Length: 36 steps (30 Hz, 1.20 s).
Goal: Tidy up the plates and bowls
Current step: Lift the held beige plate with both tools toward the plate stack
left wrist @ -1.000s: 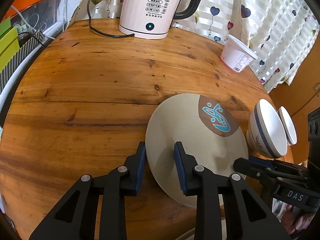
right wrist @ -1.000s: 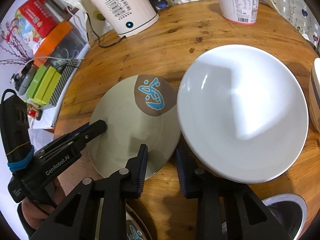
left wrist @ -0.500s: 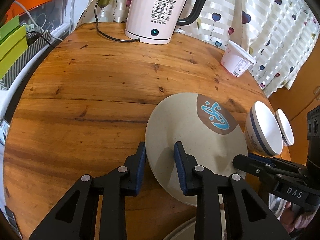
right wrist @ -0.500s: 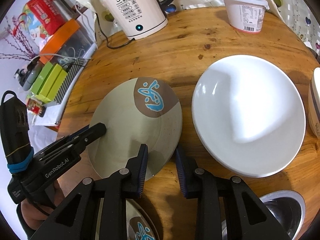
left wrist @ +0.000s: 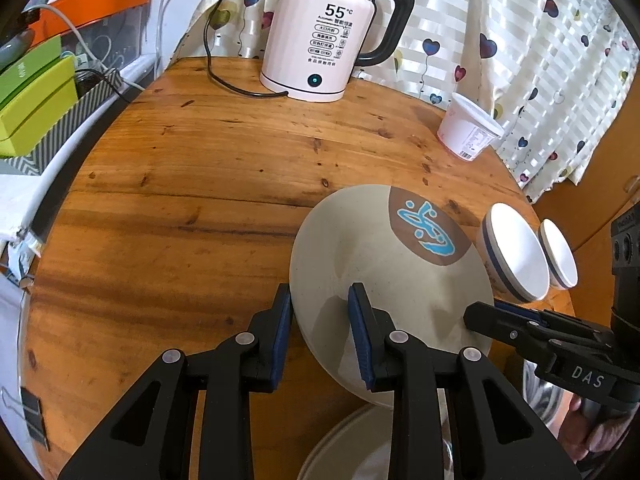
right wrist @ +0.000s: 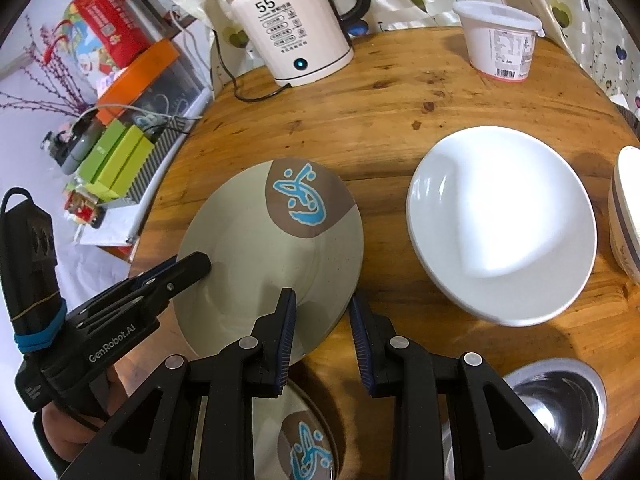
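Note:
A beige plate (left wrist: 384, 272) with a brown patch and blue drawing hangs tilted above the round wooden table (left wrist: 200, 184). My left gripper (left wrist: 319, 300) is shut on its left rim, one pad above the plate and one below. My right gripper (right wrist: 321, 304) is shut on the opposite rim of the same plate (right wrist: 272, 248). Each gripper shows in the other's view: the right gripper (left wrist: 480, 316) and the left gripper (right wrist: 200, 264). A second plate (right wrist: 304, 440) with the same drawing lies below, partly hidden by my fingers.
A white plate (right wrist: 500, 224) lies right of the held one, a steel bowl (right wrist: 560, 400) nearer me. Two blue-striped bowls (left wrist: 516, 256) stand at the table's right edge. A kettle (left wrist: 320, 40) with cord and a white tub (left wrist: 468, 132) stand at the back.
Both grippers have risen with the beige plate held between them. The table and white plate look farther off, and the second patterned plate has come into view underneath.

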{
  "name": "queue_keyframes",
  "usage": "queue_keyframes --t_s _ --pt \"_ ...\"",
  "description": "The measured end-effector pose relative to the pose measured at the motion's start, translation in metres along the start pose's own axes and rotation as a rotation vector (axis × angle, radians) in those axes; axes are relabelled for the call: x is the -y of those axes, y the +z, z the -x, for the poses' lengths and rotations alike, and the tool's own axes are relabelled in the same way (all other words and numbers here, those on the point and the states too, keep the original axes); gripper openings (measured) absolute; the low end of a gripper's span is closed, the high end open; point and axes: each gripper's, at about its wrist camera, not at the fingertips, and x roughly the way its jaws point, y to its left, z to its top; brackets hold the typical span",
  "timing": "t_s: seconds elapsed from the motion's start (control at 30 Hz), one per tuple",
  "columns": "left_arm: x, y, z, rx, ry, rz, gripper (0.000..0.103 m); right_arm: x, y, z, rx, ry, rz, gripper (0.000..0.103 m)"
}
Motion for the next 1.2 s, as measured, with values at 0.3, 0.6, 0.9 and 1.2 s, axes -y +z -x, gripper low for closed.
queue_keyframes --t_s 0.3,0.6,0.9,1.2 --pt "0.004 -0.025 0.02 0.007 0.007 0.019 0.03 -0.006 -0.02 0.012 -0.004 0.011 0.017 0.027" --pt "0.007 -0.052 0.037 0.012 0.018 0.04 0.03 -0.011 -0.041 0.02 -0.015 0.017 0.041 0.027" --pt "0.007 -0.081 0.052 0.013 0.03 0.061 0.03 -0.017 -0.064 0.026 -0.034 0.018 0.071 0.027" --pt "0.011 -0.106 0.066 0.019 0.038 0.079 0.03 -0.021 -0.084 0.032 -0.045 0.018 0.101 0.027"
